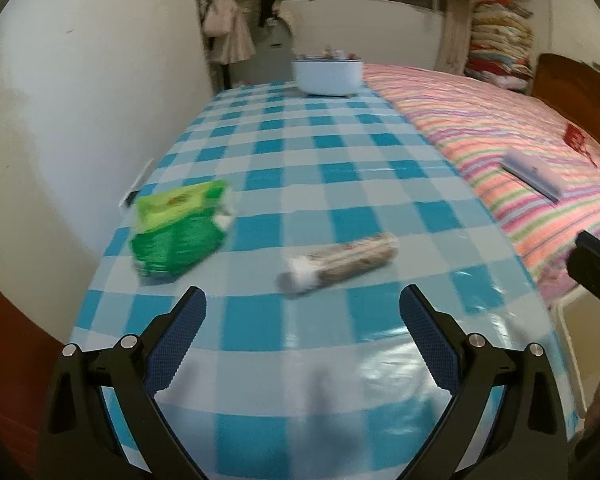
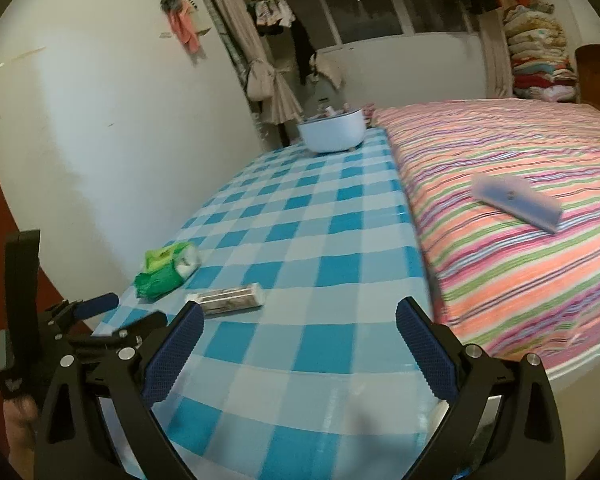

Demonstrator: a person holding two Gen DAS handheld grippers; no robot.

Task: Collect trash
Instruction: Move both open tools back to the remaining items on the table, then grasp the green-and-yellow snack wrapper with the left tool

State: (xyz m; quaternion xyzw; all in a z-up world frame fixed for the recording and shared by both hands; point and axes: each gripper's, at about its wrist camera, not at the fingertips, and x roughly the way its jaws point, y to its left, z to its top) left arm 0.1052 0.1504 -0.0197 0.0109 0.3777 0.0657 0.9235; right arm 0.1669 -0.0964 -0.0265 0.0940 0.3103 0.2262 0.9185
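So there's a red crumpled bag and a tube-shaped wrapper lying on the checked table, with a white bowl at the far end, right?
Not quite: the crumpled bag is green, not red, as the left wrist view shows. The rest holds: the tube-shaped wrapper lies beside it on the checked table, and the white bowl stands at the far end.

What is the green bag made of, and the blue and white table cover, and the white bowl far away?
The green bag looks like thin, crinkly plastic film: it is wrinkled and a bit shiny. The checked table cover looks like glossy plastic or oilcloth, since light glares off it near the front. The white bowl looks smooth and hard, maybe plastic or enamel; it's too blurry to be sure.
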